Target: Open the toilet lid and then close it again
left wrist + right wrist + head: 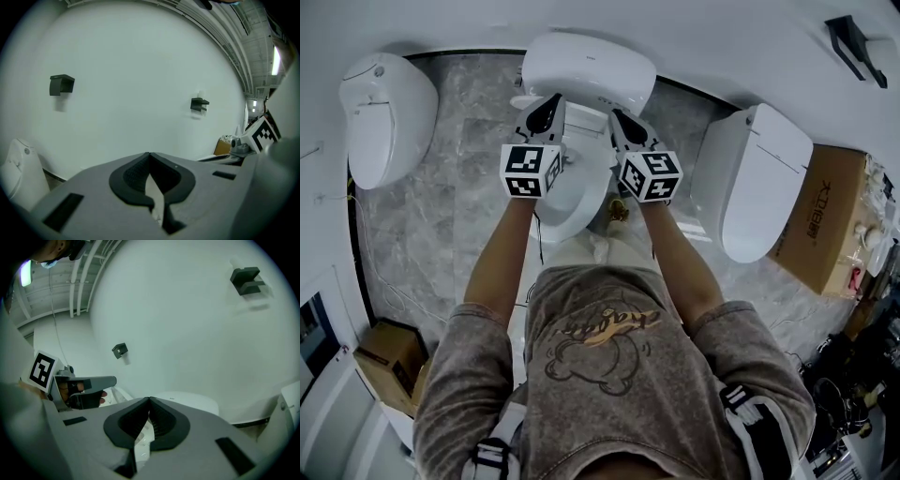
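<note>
The white toilet stands against the wall in the head view. Its lid (pixel 591 66) is raised at the back, and the seat and bowl (pixel 577 192) lie open below it. My left gripper (pixel 546 105) and right gripper (pixel 619 117) sit side by side at the lid's lower edge, over the bowl's rear. In the left gripper view the left gripper (pixel 149 157) has its jaws together with nothing between them, facing the white wall. The right gripper (pixel 149 401) is also shut and empty, with the lid (pixel 187 401) just beyond it.
A second white toilet (pixel 389 117) stands to the left and a third (pixel 764 178) to the right. A cardboard box (pixel 825 220) sits at the far right, another box (pixel 389 352) at lower left. Black brackets (pixel 853 42) hang on the wall.
</note>
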Available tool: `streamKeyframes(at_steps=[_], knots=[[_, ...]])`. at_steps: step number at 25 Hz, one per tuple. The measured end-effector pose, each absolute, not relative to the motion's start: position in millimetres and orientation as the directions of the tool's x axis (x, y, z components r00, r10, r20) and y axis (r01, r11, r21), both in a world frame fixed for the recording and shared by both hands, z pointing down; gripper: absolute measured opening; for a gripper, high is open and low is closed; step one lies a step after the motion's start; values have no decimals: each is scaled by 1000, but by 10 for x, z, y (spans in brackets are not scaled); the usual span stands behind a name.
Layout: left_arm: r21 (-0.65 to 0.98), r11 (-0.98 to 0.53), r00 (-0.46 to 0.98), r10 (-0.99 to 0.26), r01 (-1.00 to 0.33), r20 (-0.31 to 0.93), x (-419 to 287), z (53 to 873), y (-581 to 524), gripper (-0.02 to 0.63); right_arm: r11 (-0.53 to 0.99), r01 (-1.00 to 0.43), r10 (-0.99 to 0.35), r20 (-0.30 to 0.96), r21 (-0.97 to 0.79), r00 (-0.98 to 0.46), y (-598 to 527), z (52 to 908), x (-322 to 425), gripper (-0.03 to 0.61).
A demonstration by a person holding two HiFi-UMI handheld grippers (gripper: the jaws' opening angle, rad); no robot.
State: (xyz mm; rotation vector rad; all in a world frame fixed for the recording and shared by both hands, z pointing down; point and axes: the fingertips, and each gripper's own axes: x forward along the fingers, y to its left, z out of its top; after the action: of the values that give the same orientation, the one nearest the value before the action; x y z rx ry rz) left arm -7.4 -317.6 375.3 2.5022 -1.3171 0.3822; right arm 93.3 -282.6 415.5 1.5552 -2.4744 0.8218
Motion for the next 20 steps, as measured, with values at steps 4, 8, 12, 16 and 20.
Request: streamKeyframes(at_steps=[4, 8, 12, 16, 20], knots=[[132, -558, 567, -753, -819, 335, -163, 3749, -3033, 8, 316, -870, -819, 353, -379, -452, -2656, 4156, 852, 26], [147, -570, 585, -748, -808, 314, -217, 3758, -2891, 8, 281, -885, -846, 339, -373, -411, -2476, 4170, 799, 26], [135, -571, 582, -749, -809, 316, -320, 3783, -2625, 8, 286, -886, -844, 341, -364, -413, -2251, 4179, 689, 26], [116, -553, 558, -766, -825, 318, -449, 3816, -2262, 8, 314, -878, -833, 340, -360, -437, -1957, 4196, 559, 26], [110, -532, 536, -776, -839, 332, -635, 3930, -1862, 8, 335, -868, -816, 347, -365, -461, -1649, 4322, 432, 26]])
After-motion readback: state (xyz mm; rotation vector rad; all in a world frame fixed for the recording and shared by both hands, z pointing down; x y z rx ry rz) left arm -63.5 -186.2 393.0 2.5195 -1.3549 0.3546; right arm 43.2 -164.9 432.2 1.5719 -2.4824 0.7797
